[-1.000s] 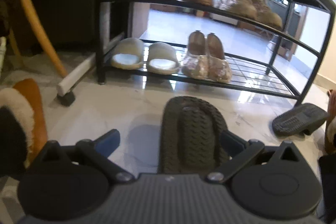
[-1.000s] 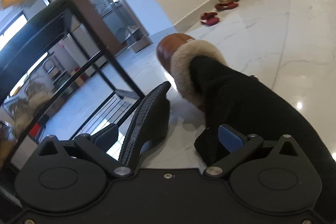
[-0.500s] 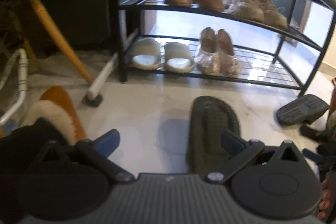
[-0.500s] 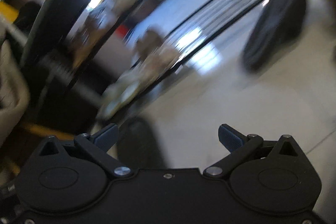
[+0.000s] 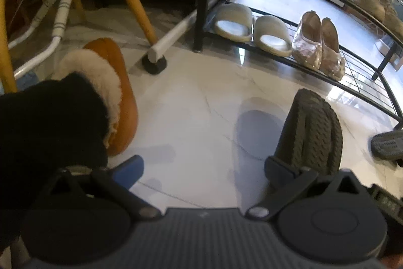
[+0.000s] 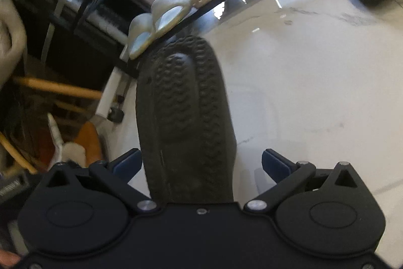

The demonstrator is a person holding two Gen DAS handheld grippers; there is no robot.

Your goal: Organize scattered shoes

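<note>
Black slipper (image 6: 183, 117) sole-up between spread right tongs (image 6: 200, 164).

The right gripper (image 6: 201, 163) used to point at the brown slipper with the fluffy white edge (image 5: 110, 95). Now it has swung over the upside-down black rubber slipper (image 6: 183, 117). The left gripper (image 5: 204, 165) has slid left of that slipper.

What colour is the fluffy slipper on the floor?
Orange-brown with cream fluff, on the slipper; it shows best in the left wrist view.
</note>
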